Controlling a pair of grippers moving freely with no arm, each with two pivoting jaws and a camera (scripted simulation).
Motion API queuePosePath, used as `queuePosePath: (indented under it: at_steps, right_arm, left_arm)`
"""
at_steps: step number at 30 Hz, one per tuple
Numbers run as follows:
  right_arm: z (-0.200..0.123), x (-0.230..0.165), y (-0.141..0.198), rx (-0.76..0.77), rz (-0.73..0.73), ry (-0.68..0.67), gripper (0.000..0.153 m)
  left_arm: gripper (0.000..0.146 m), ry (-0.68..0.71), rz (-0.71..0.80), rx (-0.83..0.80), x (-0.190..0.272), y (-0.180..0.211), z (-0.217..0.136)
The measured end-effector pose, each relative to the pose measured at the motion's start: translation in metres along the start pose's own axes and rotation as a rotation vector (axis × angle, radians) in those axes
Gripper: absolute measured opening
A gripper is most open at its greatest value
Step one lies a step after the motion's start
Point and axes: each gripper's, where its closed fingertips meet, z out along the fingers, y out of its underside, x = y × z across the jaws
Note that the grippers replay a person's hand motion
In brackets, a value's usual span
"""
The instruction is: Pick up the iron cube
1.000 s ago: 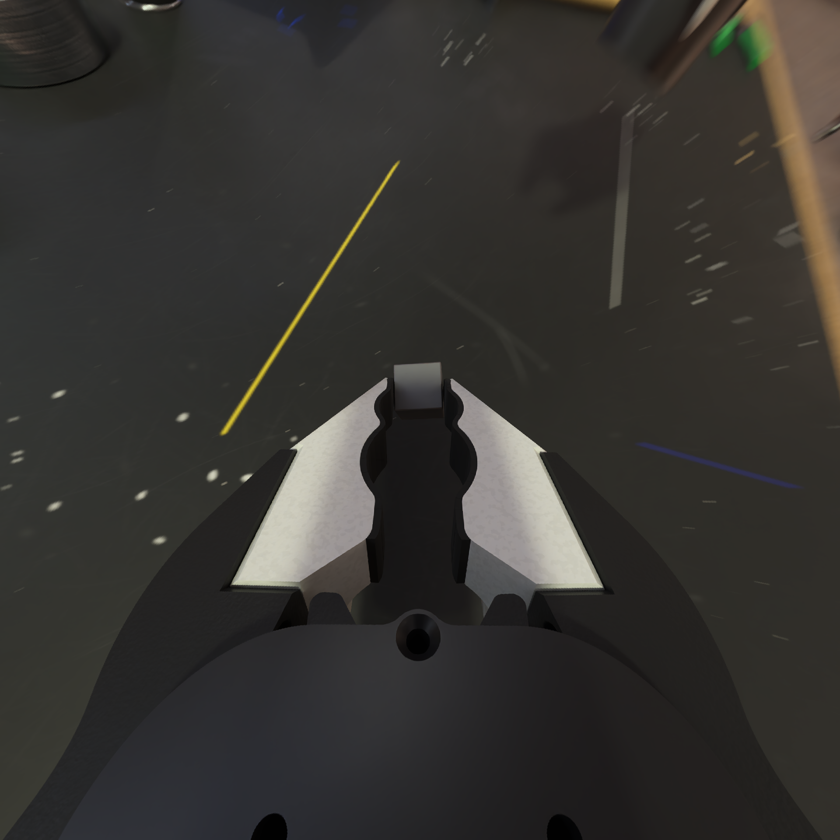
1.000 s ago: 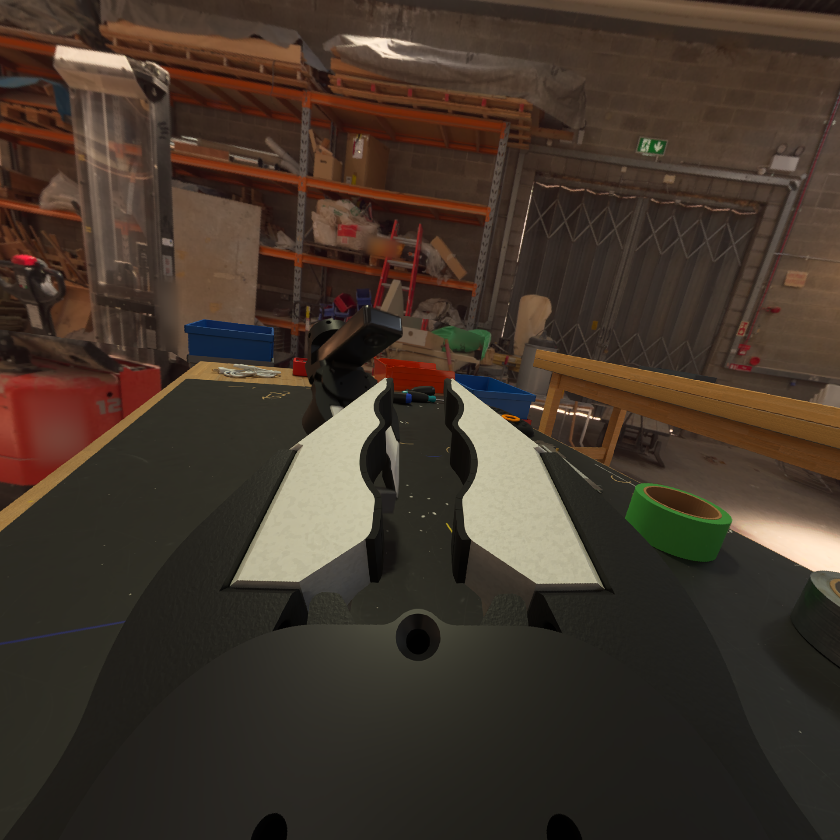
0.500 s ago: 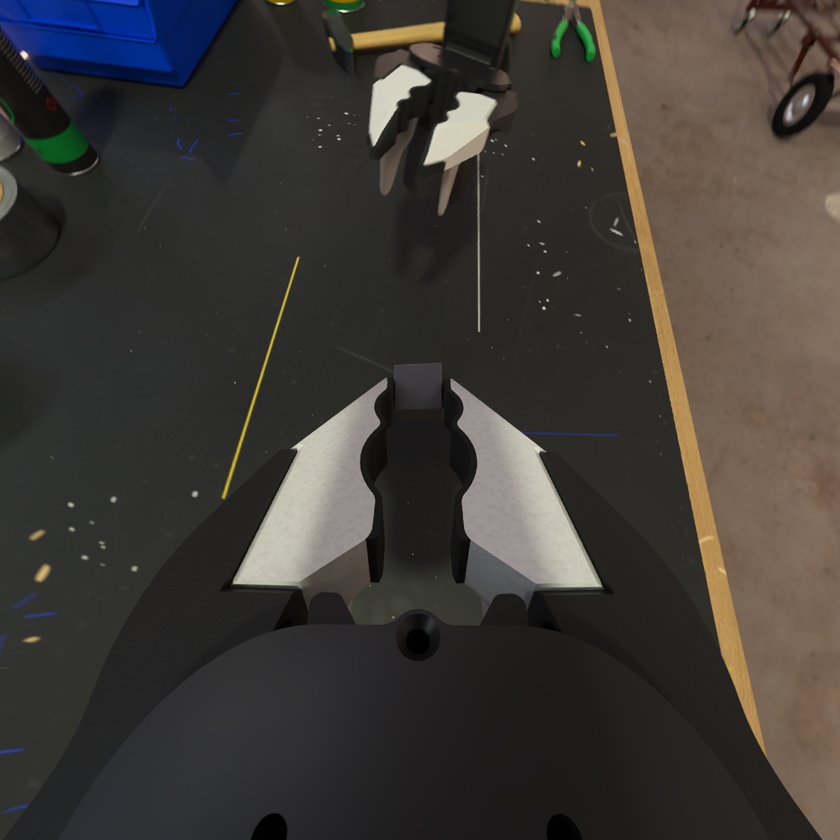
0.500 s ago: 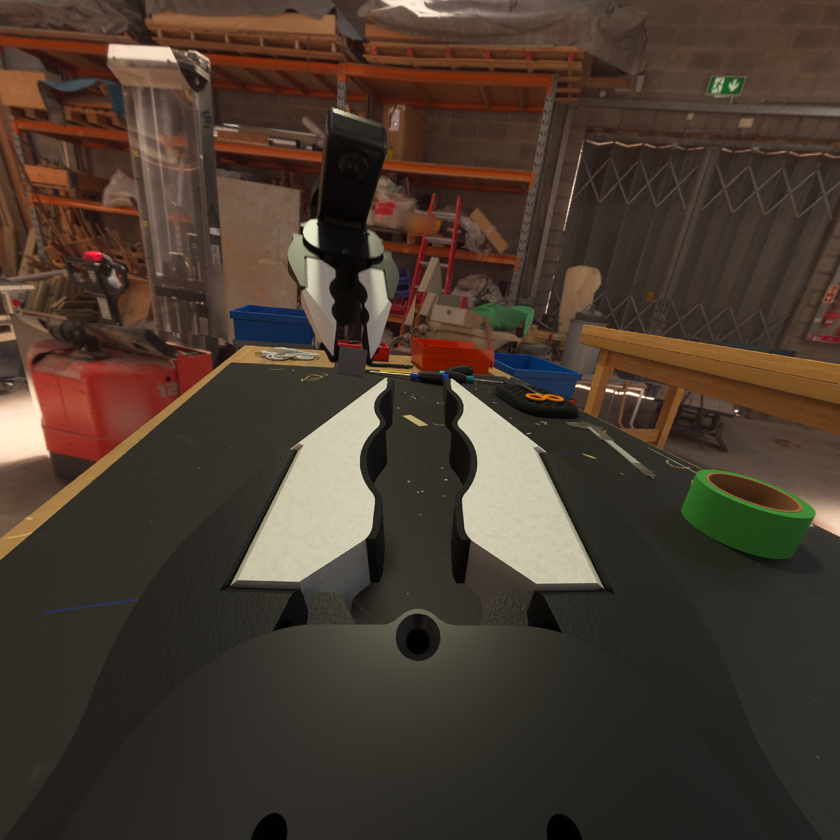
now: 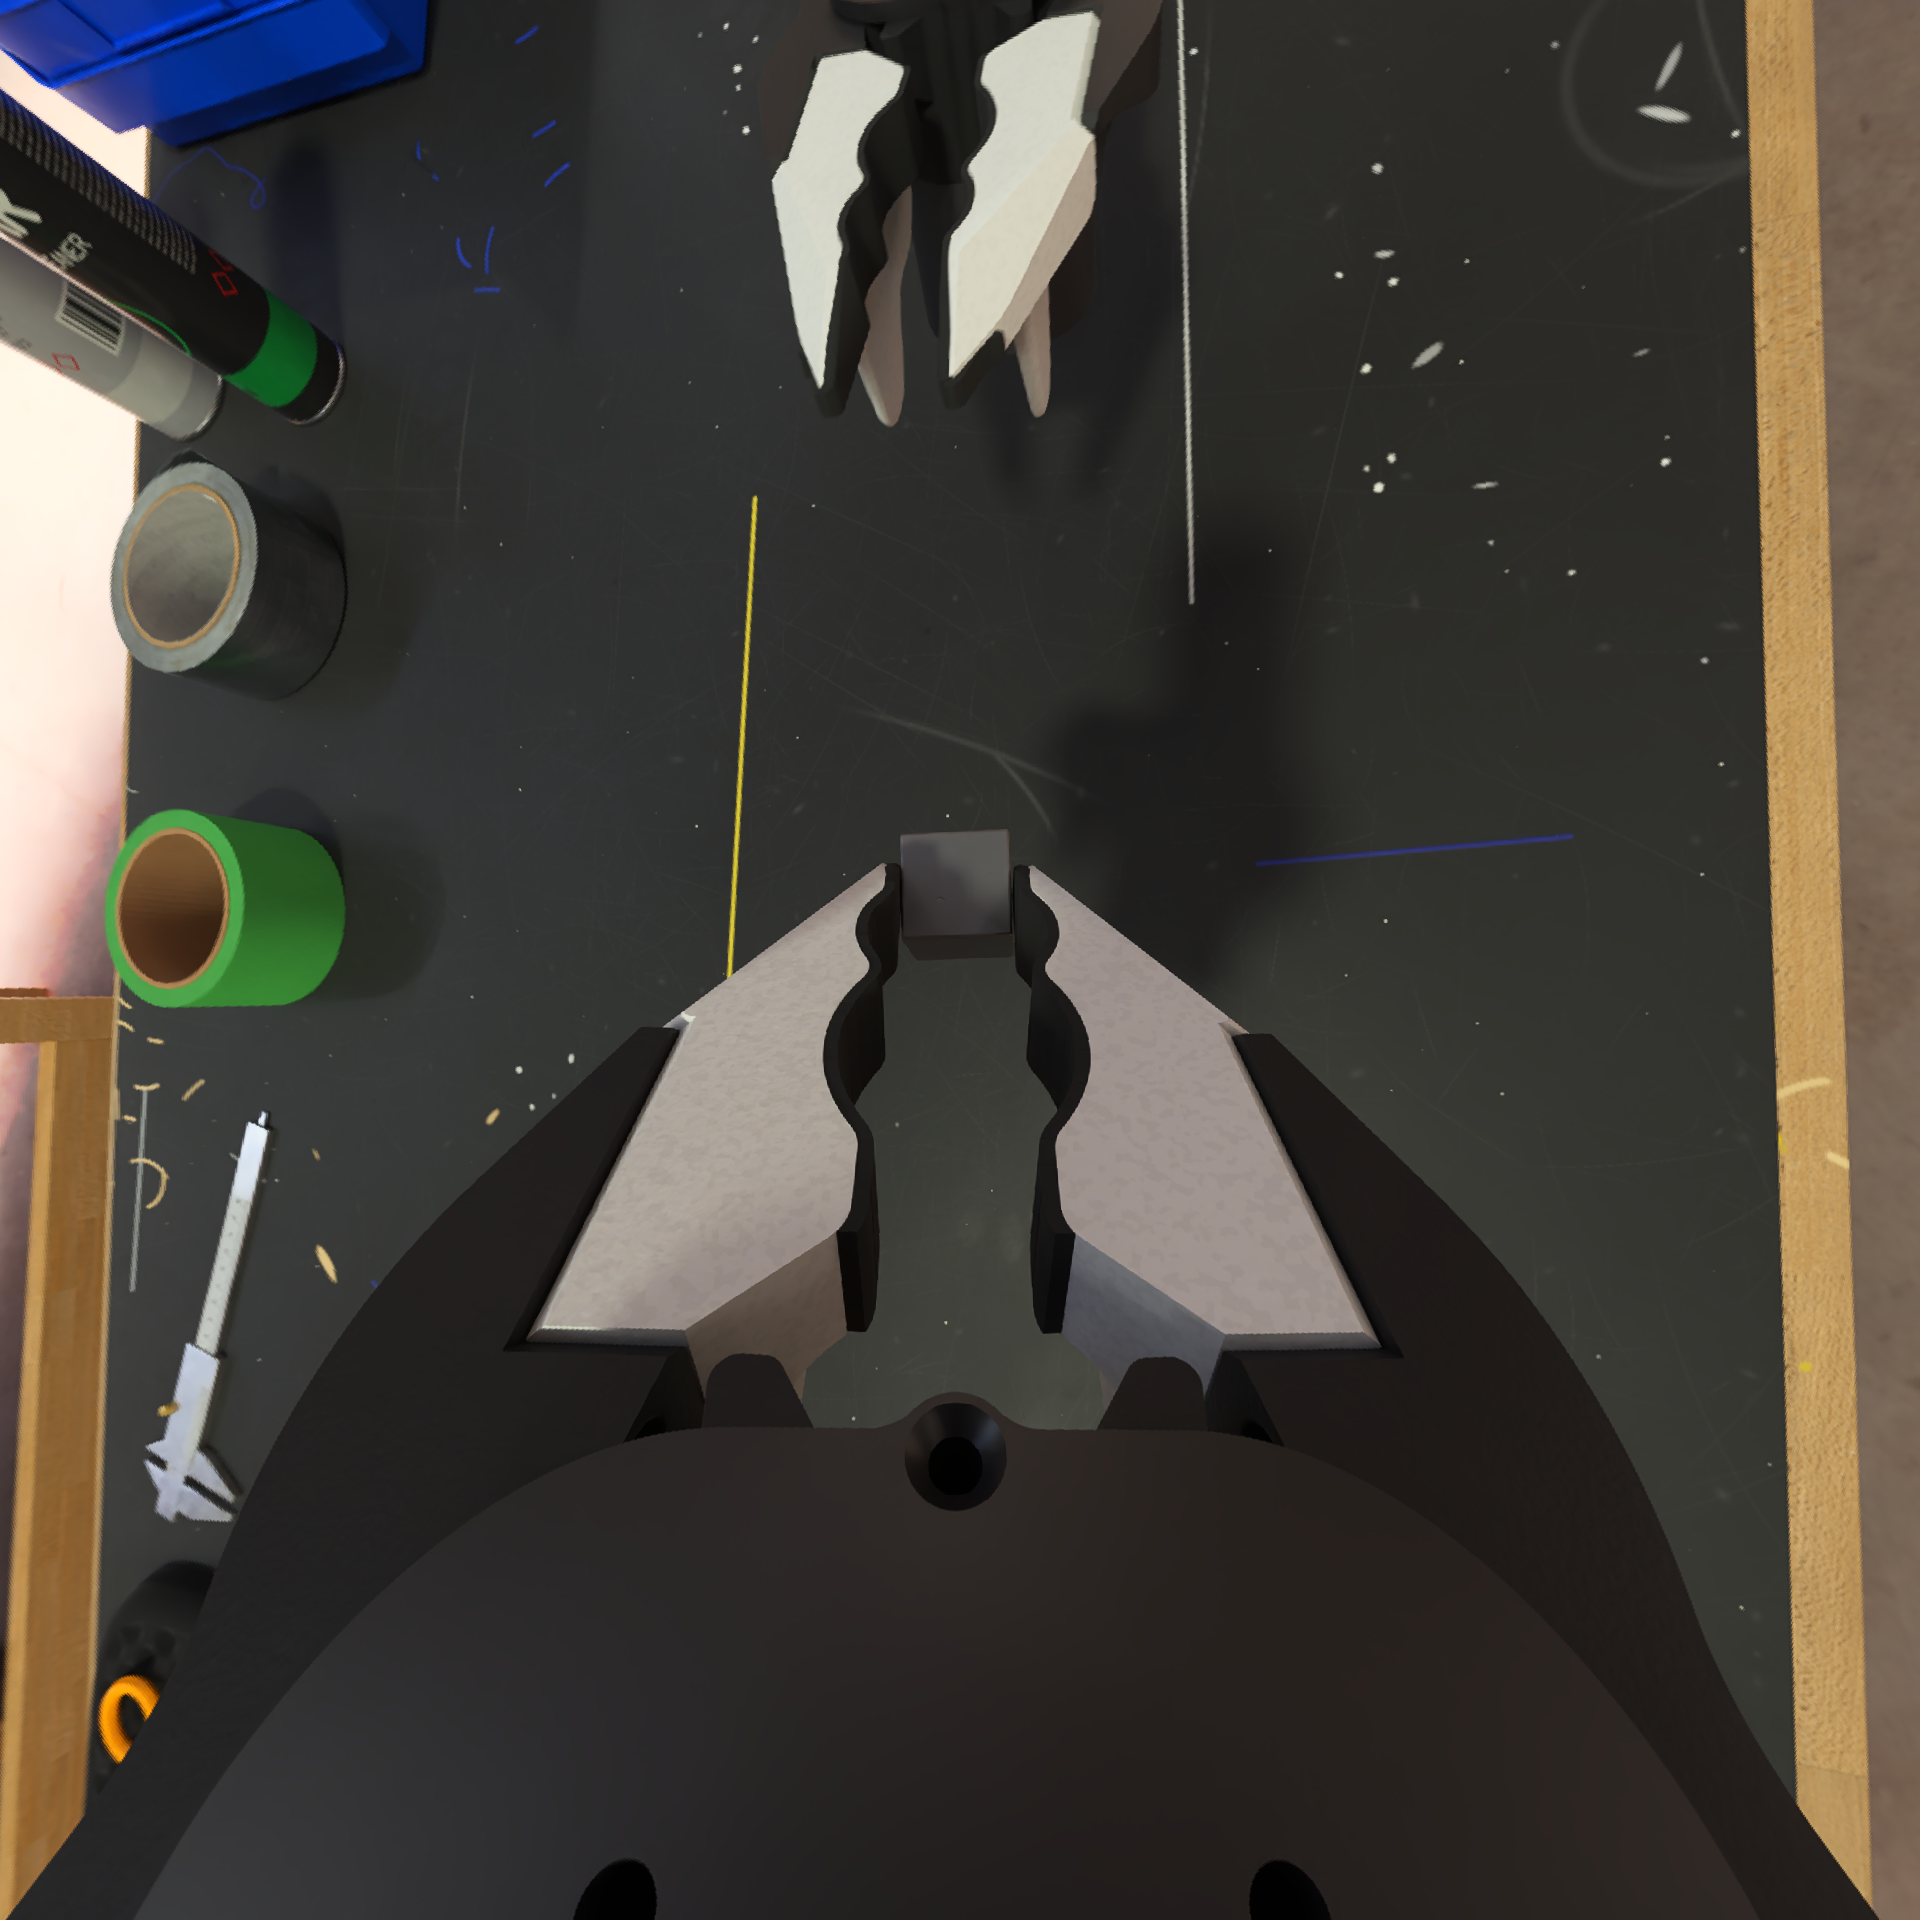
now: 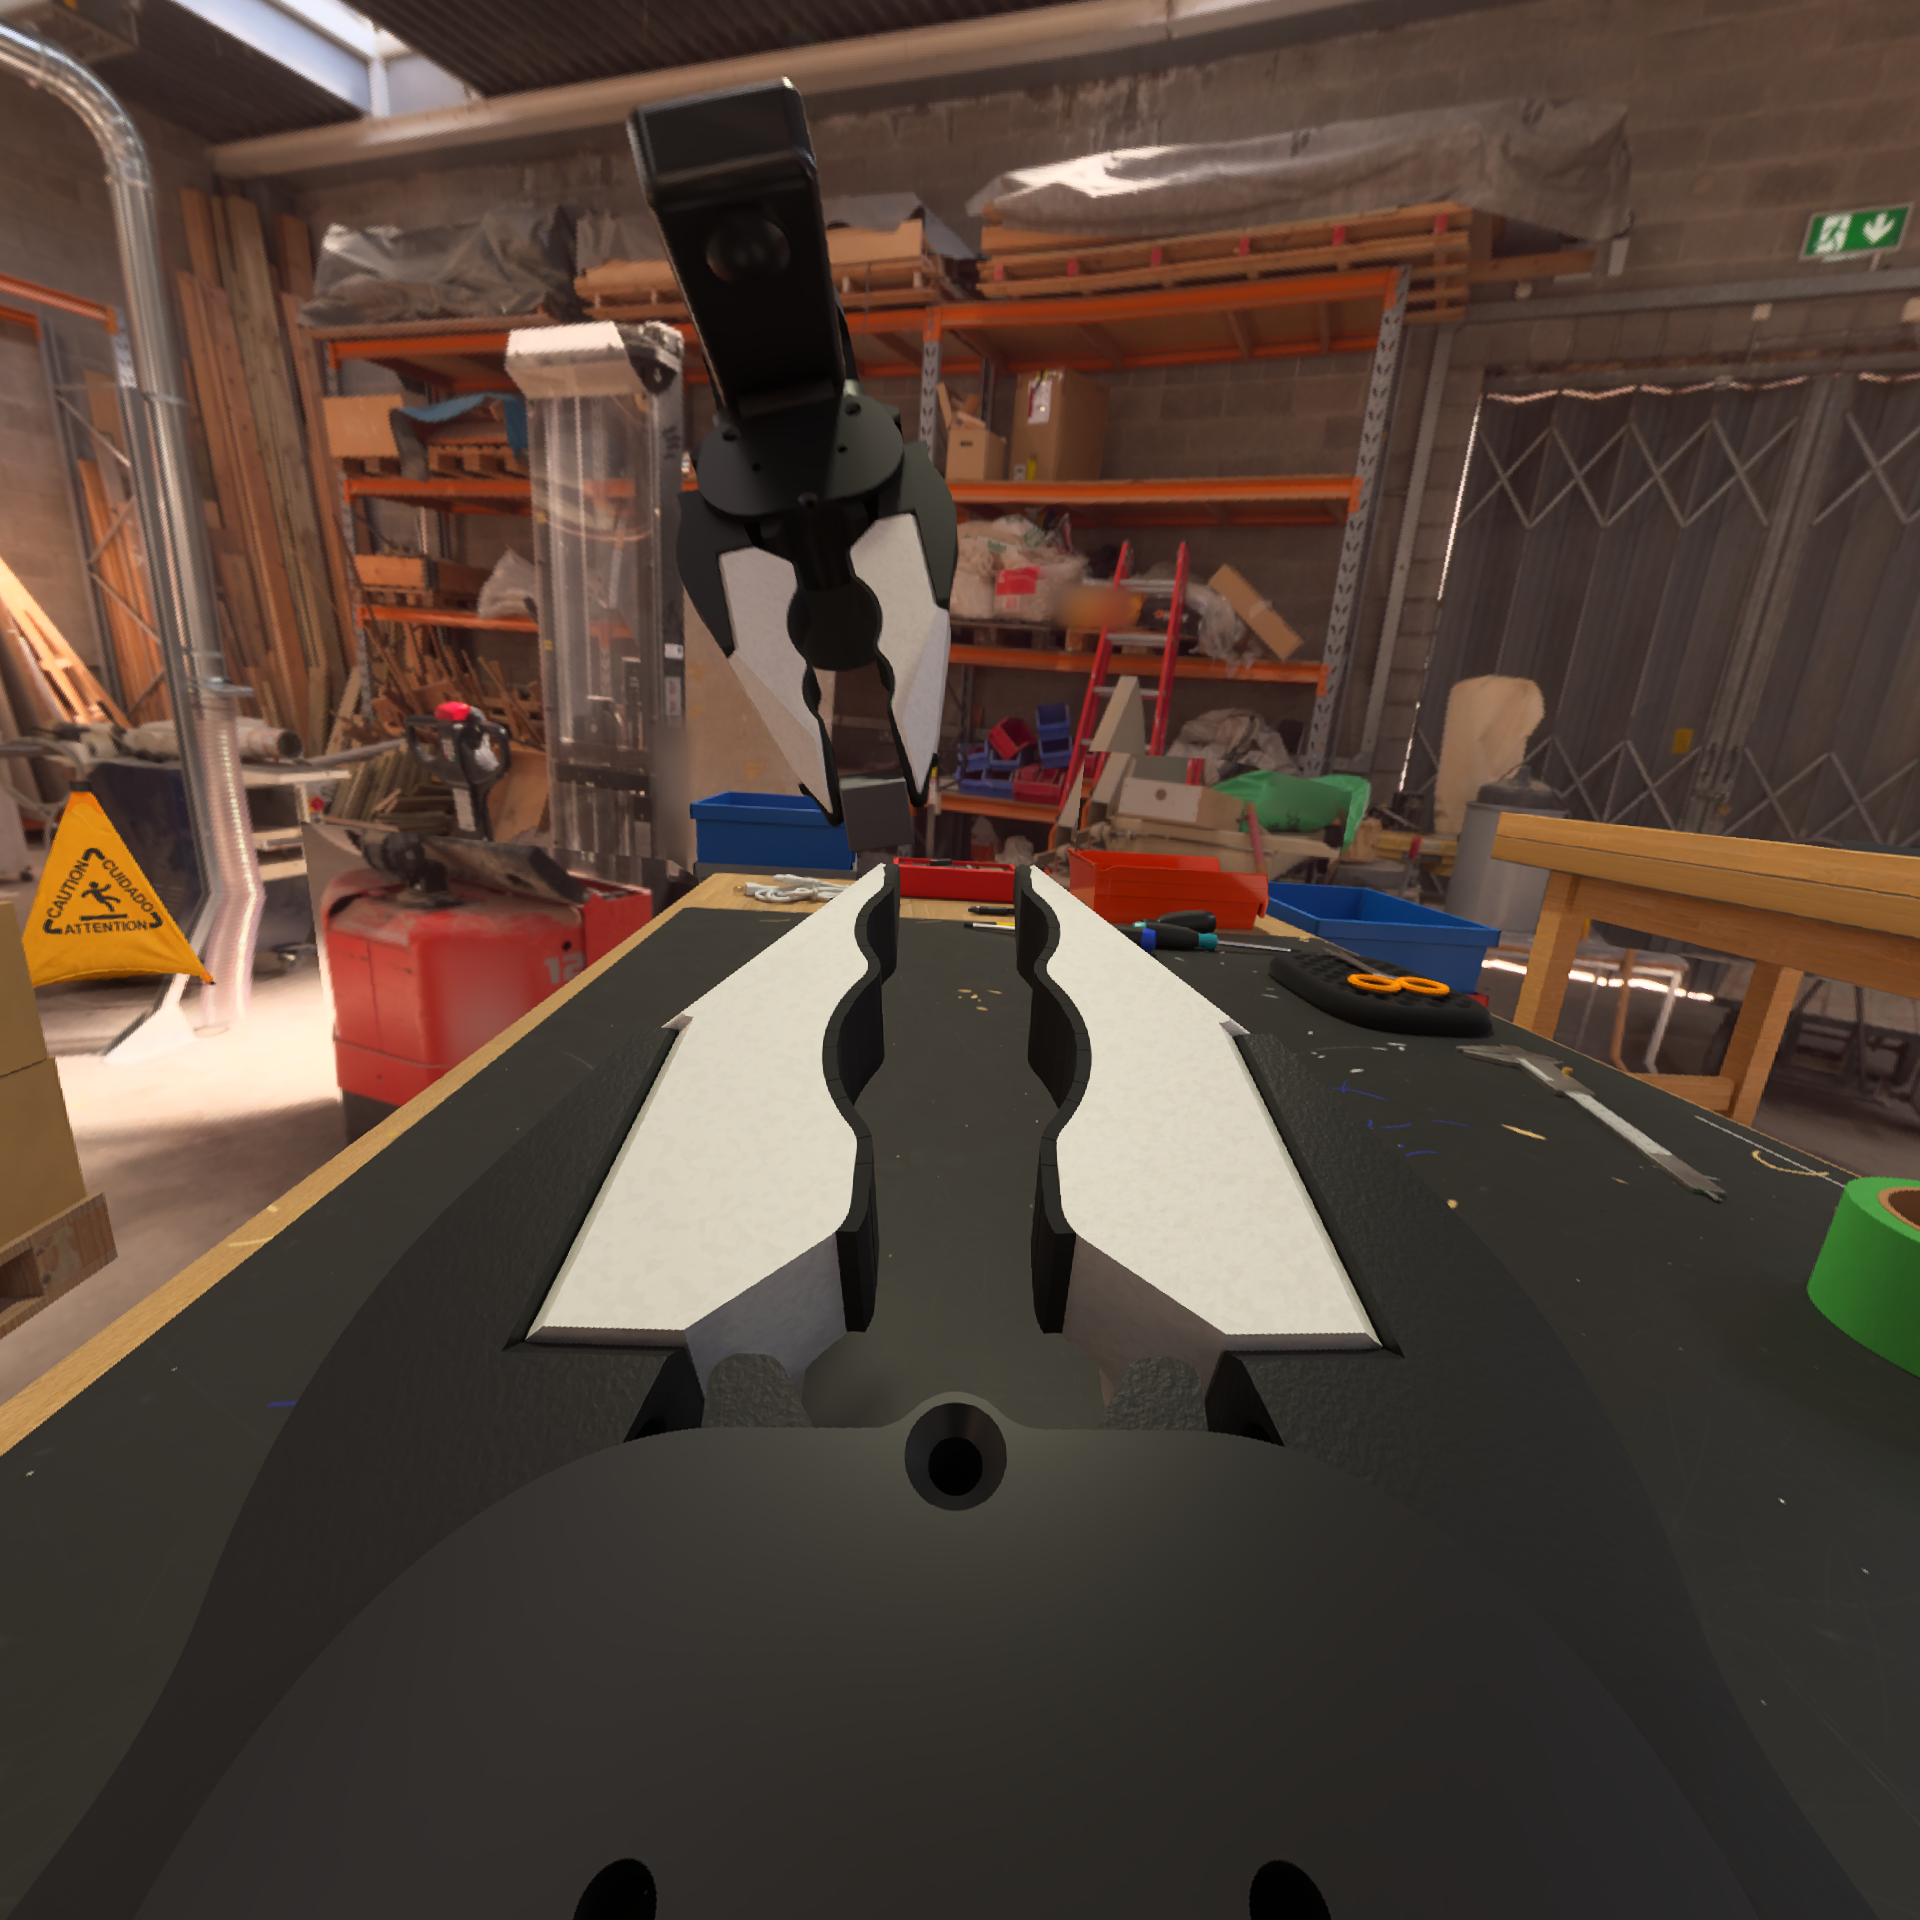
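The iron cube (image 5: pixel 954 888) is a small dark grey block clamped between the tips of my left gripper (image 5: pixel 954 896). The gripper holds it high above the black table top (image 5: pixel 1351 675) and points straight down. In the right wrist view the left gripper (image 6: pixel 875 802) hangs in the air over the far part of the table, with the cube (image 6: pixel 878 812) at its tips. My right gripper (image 6: pixel 954 883) is low over the table, its jaws a narrow gap apart and empty. It also shows in the left wrist view (image 5: pixel 935 400), ahead of the cube and below it.
A green tape roll (image 5: pixel 229 909), a grey tape roll (image 5: pixel 223 577), spray cans (image 5: pixel 156 301), a caliper (image 5: pixel 213 1340) and a blue bin (image 5: pixel 208 52) line the left side. The wooden table edge (image 5: pixel 1782 935) runs down the right. Red and blue bins (image 6: pixel 1164 883) stand at the far end.
My left gripper has risen well above the table with the cube still clamped, and the table looks farther away. In the right wrist view it hangs higher than before. The right gripper's jaws are unchanged.
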Motion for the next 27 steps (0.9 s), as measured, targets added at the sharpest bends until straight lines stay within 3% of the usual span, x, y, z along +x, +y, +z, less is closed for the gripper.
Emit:
queuePosePath:
  at_steps: [27]
  right_arm:
    - [0.002, -0.002, 0.006, -0.039, -0.018, -0.005, 0.022]
  left_arm:
    - [0.021, -0.038, 0.033, -0.122, 0.005, 0.003, 0.002]
